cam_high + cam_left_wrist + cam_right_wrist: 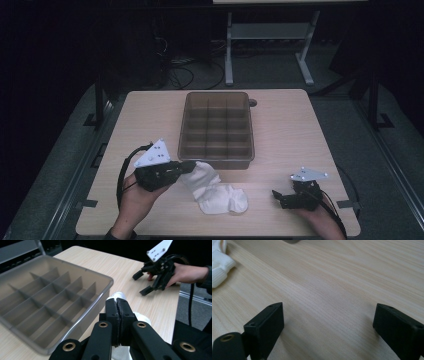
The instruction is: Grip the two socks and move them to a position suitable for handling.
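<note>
A white sock [220, 196] lies bunched on the wooden table in front of the bin, one end lifted toward my left gripper [189, 167]. In the left gripper view the jaws of that gripper [117, 304] are pressed together, with white sock fabric [119, 295] pinched at their tips. My right gripper [278, 198] rests low over the table at the right, held by a hand. Its jaws stand wide apart [328, 322] over bare wood, and the sock's edge [219, 263] lies off to their left.
A translucent grey bin [218, 161] divided into several compartments stands at the table's centre, just beyond the sock; its near rim [100, 277] is left of my left jaws. A small dark disc [252, 103] sits by its far right corner.
</note>
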`<state>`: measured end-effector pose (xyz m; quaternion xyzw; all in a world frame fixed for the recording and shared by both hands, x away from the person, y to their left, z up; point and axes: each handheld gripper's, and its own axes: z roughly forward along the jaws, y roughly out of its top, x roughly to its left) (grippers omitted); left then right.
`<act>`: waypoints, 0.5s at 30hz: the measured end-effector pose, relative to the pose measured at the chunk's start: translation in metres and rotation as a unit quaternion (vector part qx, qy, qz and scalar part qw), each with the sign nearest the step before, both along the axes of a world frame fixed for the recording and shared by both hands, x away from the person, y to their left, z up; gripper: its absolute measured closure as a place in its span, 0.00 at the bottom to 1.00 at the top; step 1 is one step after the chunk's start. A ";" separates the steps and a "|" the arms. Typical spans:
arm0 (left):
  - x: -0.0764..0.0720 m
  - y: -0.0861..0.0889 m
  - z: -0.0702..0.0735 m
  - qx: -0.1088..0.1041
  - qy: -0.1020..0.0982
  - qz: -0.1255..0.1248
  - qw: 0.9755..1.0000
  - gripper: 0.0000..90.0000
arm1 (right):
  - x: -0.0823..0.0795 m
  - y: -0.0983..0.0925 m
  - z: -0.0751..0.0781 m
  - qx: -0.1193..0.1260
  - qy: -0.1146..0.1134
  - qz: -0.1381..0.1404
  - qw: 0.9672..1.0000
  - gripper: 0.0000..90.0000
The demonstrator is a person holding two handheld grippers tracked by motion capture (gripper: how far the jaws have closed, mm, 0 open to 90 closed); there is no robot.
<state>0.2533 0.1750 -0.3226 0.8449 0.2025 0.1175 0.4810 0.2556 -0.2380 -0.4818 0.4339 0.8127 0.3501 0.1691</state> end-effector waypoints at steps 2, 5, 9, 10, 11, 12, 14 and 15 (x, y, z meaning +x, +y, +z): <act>0.000 -0.006 -0.001 -0.002 0.001 -0.006 1.000 0.99 | 0.000 0.000 0.000 0.000 0.000 0.000 1.000 0.11; 0.001 -0.016 -0.002 -0.001 0.004 -0.013 1.000 0.99 | 0.000 0.000 0.000 0.000 0.000 0.000 1.000 0.11; 0.004 -0.030 -0.006 -0.001 0.009 -0.025 1.000 0.99 | 0.000 0.000 0.000 0.000 0.000 0.000 1.000 0.11; 0.004 -0.034 -0.007 -0.003 0.011 -0.029 1.000 0.99 | 0.000 0.000 0.000 0.000 0.000 0.000 1.000 0.11; 0.005 -0.038 -0.007 -0.003 0.013 -0.032 0.999 0.99 | 0.000 0.000 0.000 0.000 0.000 0.000 1.000 0.11; 0.005 -0.042 -0.008 -0.005 0.015 -0.035 0.999 0.99 | 0.000 0.000 0.000 0.000 0.000 0.000 1.000 0.11; 0.005 -0.050 -0.011 -0.005 0.018 -0.044 0.999 0.99 | 0.000 0.000 0.000 0.000 0.000 0.000 1.000 0.11; 0.005 -0.055 -0.012 -0.005 0.020 -0.047 0.999 0.99 | 0.000 0.000 0.000 -0.001 0.000 0.000 1.000 0.11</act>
